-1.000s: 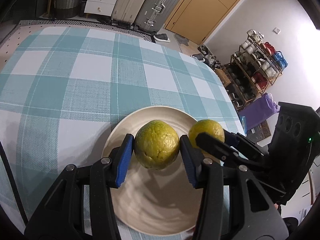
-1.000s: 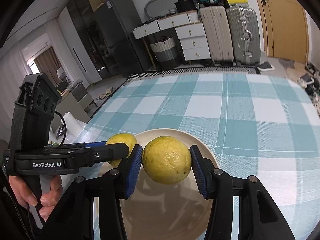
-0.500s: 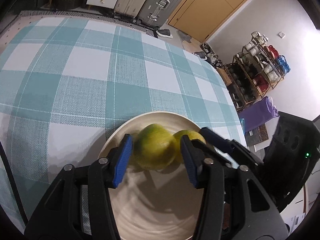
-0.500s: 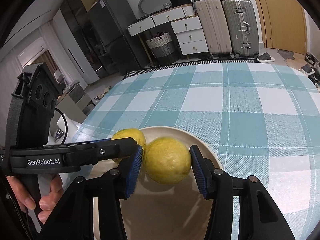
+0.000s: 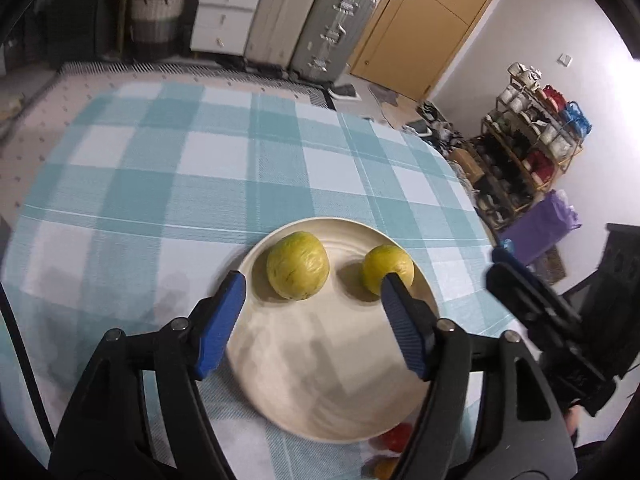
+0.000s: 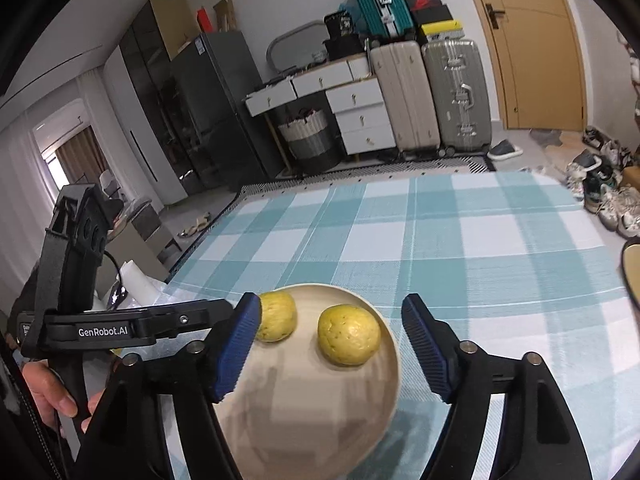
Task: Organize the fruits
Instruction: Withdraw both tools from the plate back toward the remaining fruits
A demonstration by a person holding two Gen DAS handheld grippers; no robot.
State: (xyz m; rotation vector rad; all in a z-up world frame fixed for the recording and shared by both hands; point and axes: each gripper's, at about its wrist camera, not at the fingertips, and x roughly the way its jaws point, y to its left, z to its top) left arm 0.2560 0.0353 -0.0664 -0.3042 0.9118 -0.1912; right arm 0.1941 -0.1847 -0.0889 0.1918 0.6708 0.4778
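Two yellow-green round fruits lie on a cream plate [image 5: 320, 380] on the teal checked tablecloth. In the left wrist view the larger fruit [image 5: 297, 265] lies at the plate's far left and the smaller fruit [image 5: 387, 269] at its far right. My left gripper [image 5: 312, 292] is open and empty, just behind them. In the right wrist view the same plate [image 6: 320, 420] holds one fruit [image 6: 348, 335] at the centre and the other fruit [image 6: 276, 321] to the left. My right gripper [image 6: 331, 316] is open and empty above the plate. The left gripper's body [image 6: 100, 330] shows at the left.
Small red and orange fruits [image 5: 394, 438] peek out at the plate's near edge in the left wrist view. A dark round rim [image 6: 630, 272] sits at the table's right edge. Suitcases, drawers and a shoe rack stand beyond the table.
Both grippers lowered their fruits onto the plate, opened and let go. Both have pulled back and up; the fruits now rest apart on the plate.
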